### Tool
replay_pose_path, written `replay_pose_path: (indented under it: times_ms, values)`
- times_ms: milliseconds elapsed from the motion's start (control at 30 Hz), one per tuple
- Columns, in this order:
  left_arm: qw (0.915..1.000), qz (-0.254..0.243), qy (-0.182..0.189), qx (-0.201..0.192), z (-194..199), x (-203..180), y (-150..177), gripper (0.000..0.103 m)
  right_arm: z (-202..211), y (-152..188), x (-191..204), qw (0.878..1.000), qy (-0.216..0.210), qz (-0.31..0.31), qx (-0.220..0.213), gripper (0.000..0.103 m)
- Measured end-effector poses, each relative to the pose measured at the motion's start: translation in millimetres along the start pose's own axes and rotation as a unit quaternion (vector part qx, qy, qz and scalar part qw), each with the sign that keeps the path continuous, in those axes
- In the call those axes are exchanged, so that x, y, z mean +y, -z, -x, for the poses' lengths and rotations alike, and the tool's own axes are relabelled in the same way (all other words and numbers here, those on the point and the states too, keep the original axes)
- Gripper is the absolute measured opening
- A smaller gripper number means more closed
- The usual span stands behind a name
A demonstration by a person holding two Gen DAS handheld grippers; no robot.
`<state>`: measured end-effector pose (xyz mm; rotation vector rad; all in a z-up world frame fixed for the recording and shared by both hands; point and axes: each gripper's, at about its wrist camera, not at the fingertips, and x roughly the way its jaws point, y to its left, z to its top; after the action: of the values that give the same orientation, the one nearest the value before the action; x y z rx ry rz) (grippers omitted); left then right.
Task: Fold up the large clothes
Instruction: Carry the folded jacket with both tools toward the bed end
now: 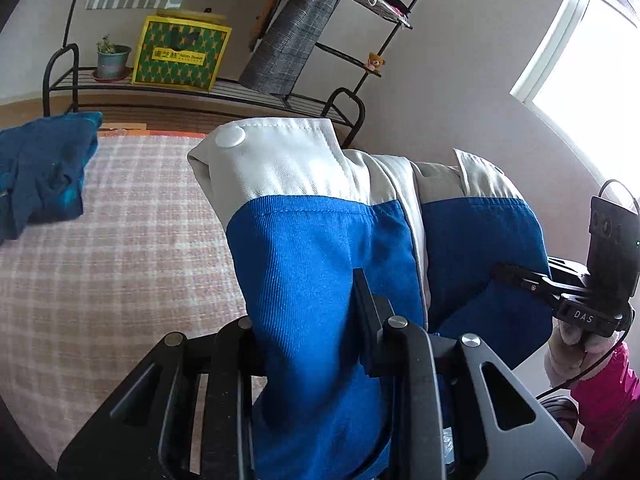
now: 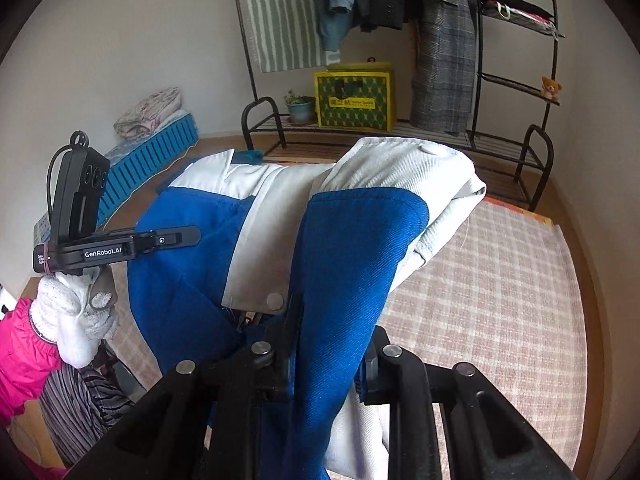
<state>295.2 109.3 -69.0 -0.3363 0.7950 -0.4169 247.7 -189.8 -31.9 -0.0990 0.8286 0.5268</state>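
A blue and light grey jacket (image 1: 320, 248) with white snap buttons hangs lifted above the checked mat. My left gripper (image 1: 312, 320) is shut on a bunched blue part of it, cloth filling the gap between its fingers. My right gripper (image 2: 328, 344) is shut on another blue fold of the same jacket (image 2: 344, 248). Each gripper shows in the other's view: the right one at the far right (image 1: 520, 276), the left one at the left (image 2: 176, 236), both pinching the jacket's edge.
A pink checked mat (image 1: 132, 240) covers the floor. A dark blue garment (image 1: 40, 176) lies on it at the left. A black metal clothes rack (image 2: 512, 152) with hanging coats, a yellow-green bag (image 2: 354, 100) and a potted plant (image 2: 300, 108) stands at the wall. A window is at the right.
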Motion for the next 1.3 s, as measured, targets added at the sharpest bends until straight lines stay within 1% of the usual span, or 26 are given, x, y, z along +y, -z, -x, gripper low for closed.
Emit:
replay_pose_path:
  times_ms: [200,400,567,633,733,833,967,1033,1100,1200,1300]
  values:
    - [0.9993,0.002,-0.021,-0.029,62,33,-3,0.026,-3,-21,58,0.999,-0.026,0.019,-0.012,0.019]
    - [0.9976,0.016,-0.042,-0.053,115,87,-16,0.026,-32,-50,119,0.997,-0.057,0.038,-0.022,0.019]
    - [0.995,0.021,-0.066,-0.072,151,142,-43,0.026,-69,-87,164,0.995,-0.086,0.041,-0.033,0.019]
    - [0.9938,0.017,-0.076,-0.079,164,162,-59,0.026,-87,-107,183,0.994,-0.095,0.043,-0.035,0.019]
    - [0.9897,0.012,-0.097,-0.104,183,193,-84,0.026,-116,-142,206,0.992,-0.11,0.046,-0.042,0.019]
    - [0.9856,0.022,-0.118,-0.12,191,225,-113,0.026,-146,-177,225,0.99,-0.123,0.049,-0.048,0.019]
    - [0.9806,0.027,-0.137,-0.138,189,265,-149,0.026,-196,-224,243,0.987,-0.14,0.059,-0.054,0.019]
    - [0.9781,0.032,-0.146,-0.145,185,286,-164,0.026,-221,-241,252,0.985,-0.146,0.065,-0.057,0.019]
    - [0.9768,0.04,-0.147,-0.15,176,309,-176,0.026,-250,-258,257,0.984,-0.153,0.066,-0.057,0.019]
    - [0.9757,0.063,-0.148,-0.149,154,350,-189,0.025,-298,-278,258,0.984,-0.161,0.063,-0.045,0.019]
    - [0.974,0.091,-0.15,-0.143,127,395,-194,0.025,-347,-292,252,0.983,-0.174,0.051,-0.032,0.019]
